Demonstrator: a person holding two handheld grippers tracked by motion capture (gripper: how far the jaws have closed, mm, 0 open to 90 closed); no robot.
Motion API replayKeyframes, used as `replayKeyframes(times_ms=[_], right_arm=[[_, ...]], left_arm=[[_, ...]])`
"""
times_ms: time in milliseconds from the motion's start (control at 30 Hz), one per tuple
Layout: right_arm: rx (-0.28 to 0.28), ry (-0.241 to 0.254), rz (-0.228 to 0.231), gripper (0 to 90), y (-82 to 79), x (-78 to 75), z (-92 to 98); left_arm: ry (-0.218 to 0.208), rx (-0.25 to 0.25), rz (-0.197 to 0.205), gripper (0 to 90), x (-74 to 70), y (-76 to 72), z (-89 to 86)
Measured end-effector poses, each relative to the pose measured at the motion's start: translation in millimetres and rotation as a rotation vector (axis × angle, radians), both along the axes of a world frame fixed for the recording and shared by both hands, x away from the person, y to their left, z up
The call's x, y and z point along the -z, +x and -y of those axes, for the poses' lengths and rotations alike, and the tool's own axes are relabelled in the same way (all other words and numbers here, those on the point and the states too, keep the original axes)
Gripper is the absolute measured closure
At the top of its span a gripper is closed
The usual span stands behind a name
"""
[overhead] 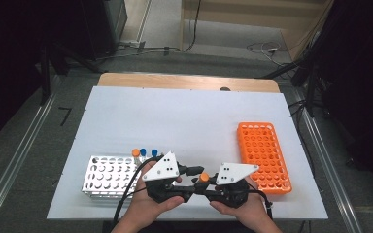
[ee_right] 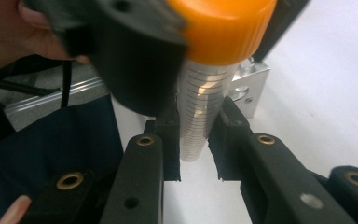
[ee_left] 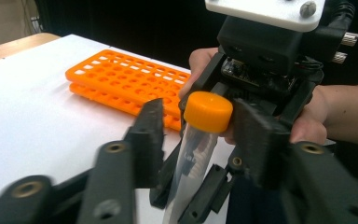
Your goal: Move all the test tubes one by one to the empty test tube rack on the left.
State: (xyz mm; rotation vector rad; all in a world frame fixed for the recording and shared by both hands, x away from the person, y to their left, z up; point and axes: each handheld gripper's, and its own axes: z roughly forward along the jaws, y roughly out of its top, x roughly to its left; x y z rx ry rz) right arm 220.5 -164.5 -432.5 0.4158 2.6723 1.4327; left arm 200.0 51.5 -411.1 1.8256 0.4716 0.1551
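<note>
A clear graduated tube with an orange cap [overhead: 203, 177] [ee_left: 208, 111] [ee_right: 223, 28] is held upright at the front centre of the table, between the two grippers. My right gripper [ee_right: 195, 158] [overhead: 205, 187] is shut on the tube's body below the cap. My left gripper [ee_left: 200, 114] [overhead: 199, 177] faces it with a jaw on either side of the cap. One jaw touches the cap and a gap shows at the other, so it is open.
A white metal rack [overhead: 108, 174] stands at the front left, with an orange-capped tube [overhead: 135, 152] and two blue-capped tubes [overhead: 148, 152] at its far right corner. An orange rack [overhead: 263, 155] [ee_left: 121, 77] lies at the right. Both hands rest near the table's front edge.
</note>
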Motion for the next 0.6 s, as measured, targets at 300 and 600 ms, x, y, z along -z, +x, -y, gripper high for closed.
replayKeyframes(times_ms=[300, 600], right_arm=[[-0.032, 0.011, -0.023, 72.7, 0.3, 0.5, -0.9], [-0.047, 0.024, -0.012, 71.6, 0.2, 0.9, 0.4]], left_arm=[[0.006, 0.026, 0.002, 69.1, 0.1, -1.2, 1.7], [0.025, 0.008, 0.045, 70.5, -3.0, -4.1, 0.6]])
